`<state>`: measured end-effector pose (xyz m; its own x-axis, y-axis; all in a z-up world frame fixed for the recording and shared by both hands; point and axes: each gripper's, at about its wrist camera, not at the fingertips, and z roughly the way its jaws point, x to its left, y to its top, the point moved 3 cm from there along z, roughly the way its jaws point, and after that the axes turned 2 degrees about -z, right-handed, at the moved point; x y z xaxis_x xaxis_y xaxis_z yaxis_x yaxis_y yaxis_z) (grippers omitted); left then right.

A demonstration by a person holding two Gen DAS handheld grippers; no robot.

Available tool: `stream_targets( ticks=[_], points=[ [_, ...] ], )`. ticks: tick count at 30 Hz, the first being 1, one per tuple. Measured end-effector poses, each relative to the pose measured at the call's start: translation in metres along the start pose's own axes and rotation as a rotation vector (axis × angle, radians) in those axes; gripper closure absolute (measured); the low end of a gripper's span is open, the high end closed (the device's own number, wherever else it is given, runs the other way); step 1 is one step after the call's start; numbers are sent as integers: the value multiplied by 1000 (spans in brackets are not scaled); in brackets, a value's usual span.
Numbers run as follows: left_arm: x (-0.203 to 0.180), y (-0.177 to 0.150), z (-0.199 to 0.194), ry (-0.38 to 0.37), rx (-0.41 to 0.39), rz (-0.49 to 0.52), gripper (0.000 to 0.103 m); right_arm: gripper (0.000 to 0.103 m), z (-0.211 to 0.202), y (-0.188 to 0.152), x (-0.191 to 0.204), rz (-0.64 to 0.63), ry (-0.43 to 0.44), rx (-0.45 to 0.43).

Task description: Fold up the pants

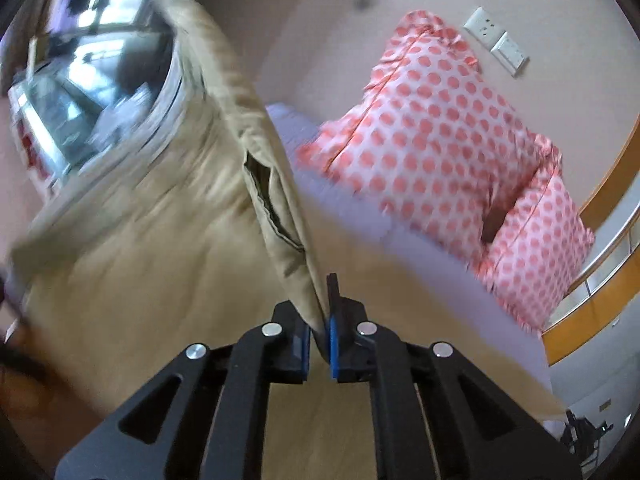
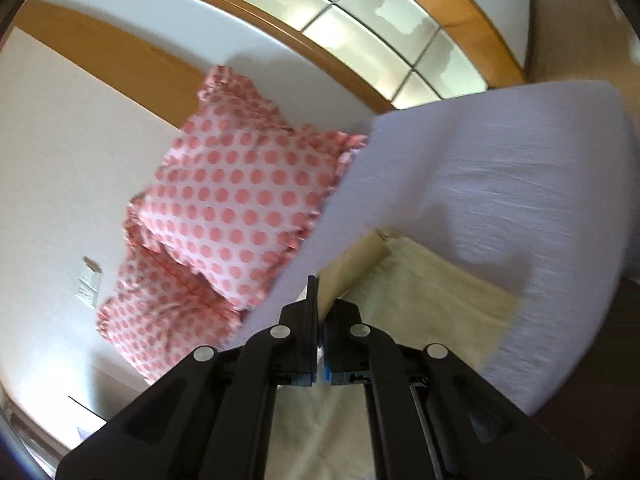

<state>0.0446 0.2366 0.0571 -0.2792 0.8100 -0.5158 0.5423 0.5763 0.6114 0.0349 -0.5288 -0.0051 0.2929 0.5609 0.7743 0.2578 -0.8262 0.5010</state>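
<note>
The pants (image 1: 160, 248) are khaki-beige and lie partly on a bed with a lavender sheet (image 2: 500, 168). My left gripper (image 1: 320, 320) is shut on a raised fold of the pants beside an open pocket slit (image 1: 264, 196); the cloth hangs up and away to the left. My right gripper (image 2: 320, 312) is shut on another edge of the pants (image 2: 420, 292), whose flat part spreads on the sheet to the right and under the gripper. Both views are blurred by motion.
Two pink-and-white polka-dot pillows (image 2: 240, 200) lean against the wall at the bed's head, also in the left wrist view (image 1: 440, 140). Wall sockets (image 1: 496, 40), a wooden-framed glass partition (image 2: 380, 40) and a window area (image 1: 80, 60) surround the bed.
</note>
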Motion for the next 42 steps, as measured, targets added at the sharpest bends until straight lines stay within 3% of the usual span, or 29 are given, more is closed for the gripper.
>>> stream_targets(
  ticks=[5,10,12,13,14,19,24,25,27,28,29,30,34,35,38,41,42],
  points=[
    [30,-58,-14,49,36,-51,96,101,3,-15,-26,32,-59,50],
    [50,-74,-14,38,33,-63,93,98,0,-18,-31,7,-125,78],
    [50,-77,-16,29,26,-62,90,68,-10,-18,-30,-11,-173,62],
    [51,-80,-20,21,19,-62,89,42,-16,-17,-30,-20,-185,39],
    [51,-82,-22,17,13,-62,89,32,-25,-17,-30,-35,-194,-2],
    [57,-88,-42,26,-39,-74,81,36,-32,-21,-34,-86,-249,-40],
    [73,-87,-70,69,-146,-119,80,44,-18,-43,-29,-141,-214,-16],
    [77,-86,-75,76,-167,-131,78,52,-14,-47,-26,-146,-183,2],
    [82,-84,-77,77,-176,-143,75,54,-5,-58,-17,-186,-139,10],
    [84,-85,-77,79,-173,-149,75,63,-3,-61,-15,-208,-126,4],
    [85,-85,-75,74,-166,-149,74,80,0,-63,-14,-212,-106,8],
    [85,-86,-73,69,-156,-148,74,87,5,-65,-17,-202,-83,14],
    [87,-91,-66,43,-137,-154,71,95,5,-66,-17,-248,-102,-36],
    [88,-91,-66,36,-137,-153,70,99,5,-65,-14,-254,-76,-37],
    [86,-92,-65,20,-141,-146,68,99,4,-59,14,-313,-18,-61],
    [83,-94,-67,10,-151,-135,58,99,10,-65,70,-401,111,-41],
    [81,-96,-68,12,-156,-129,53,99,14,-75,101,-441,191,-15]
  ],
)
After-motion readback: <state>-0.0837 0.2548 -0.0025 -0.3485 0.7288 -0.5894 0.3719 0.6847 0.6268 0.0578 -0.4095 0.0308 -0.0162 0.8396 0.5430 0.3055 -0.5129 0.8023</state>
